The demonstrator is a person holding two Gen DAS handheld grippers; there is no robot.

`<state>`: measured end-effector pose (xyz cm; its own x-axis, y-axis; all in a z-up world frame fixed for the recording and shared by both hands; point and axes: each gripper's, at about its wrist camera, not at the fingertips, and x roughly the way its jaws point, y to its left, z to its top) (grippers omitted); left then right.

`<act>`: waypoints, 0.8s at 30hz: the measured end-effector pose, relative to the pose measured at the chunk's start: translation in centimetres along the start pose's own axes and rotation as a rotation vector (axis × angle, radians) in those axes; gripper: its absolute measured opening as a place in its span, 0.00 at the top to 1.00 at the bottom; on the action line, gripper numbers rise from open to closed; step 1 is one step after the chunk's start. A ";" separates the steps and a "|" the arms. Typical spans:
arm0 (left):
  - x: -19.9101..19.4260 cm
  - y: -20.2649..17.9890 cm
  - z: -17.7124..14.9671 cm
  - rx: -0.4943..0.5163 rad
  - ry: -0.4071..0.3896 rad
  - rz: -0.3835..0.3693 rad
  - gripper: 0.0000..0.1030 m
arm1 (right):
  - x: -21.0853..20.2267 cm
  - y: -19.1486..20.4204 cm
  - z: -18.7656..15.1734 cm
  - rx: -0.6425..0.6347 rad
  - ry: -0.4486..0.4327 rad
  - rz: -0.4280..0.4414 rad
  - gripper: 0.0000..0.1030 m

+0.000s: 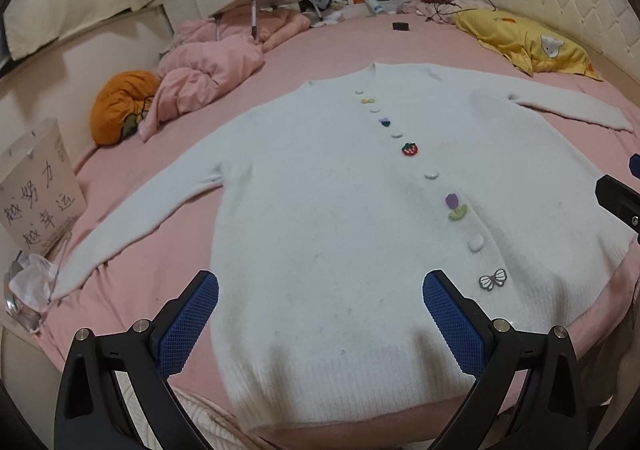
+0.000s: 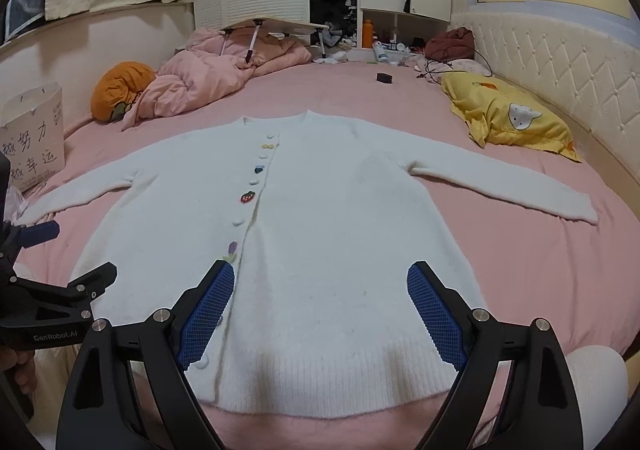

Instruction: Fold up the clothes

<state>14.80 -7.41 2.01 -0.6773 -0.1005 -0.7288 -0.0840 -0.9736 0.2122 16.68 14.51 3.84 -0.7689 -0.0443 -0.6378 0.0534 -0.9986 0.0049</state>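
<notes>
Currently white cardigan (image 1: 340, 234) flat, frame centre, on pink bed (image 1: 320, 45); left gripper (image 1: 320, 324) and right gripper (image 2: 320, 314) both spread wide, empty.

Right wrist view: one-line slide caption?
Open right gripper hovers over the hem of a white cardigan spread flat, sleeves out, on a pink bed.

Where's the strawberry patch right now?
In the left wrist view, the strawberry patch sits mid-cardigan on the button line, between two white buttons.
</notes>
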 end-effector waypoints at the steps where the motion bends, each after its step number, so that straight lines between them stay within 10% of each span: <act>1: 0.1 0.1 0.0 -0.007 0.004 -0.001 0.00 | 0.0 -0.1 0.0 0.003 0.001 0.000 0.14; 24: 1.7 2.9 -0.6 -0.147 0.063 -0.053 0.00 | 0.7 0.4 -0.4 0.008 0.038 -0.006 0.14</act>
<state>13.87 -10.56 0.98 -0.6269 -0.0567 -0.7771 -0.0072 -0.9969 0.0785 16.44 14.12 3.10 -0.7446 -0.0371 -0.6665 0.0435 -0.9990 0.0070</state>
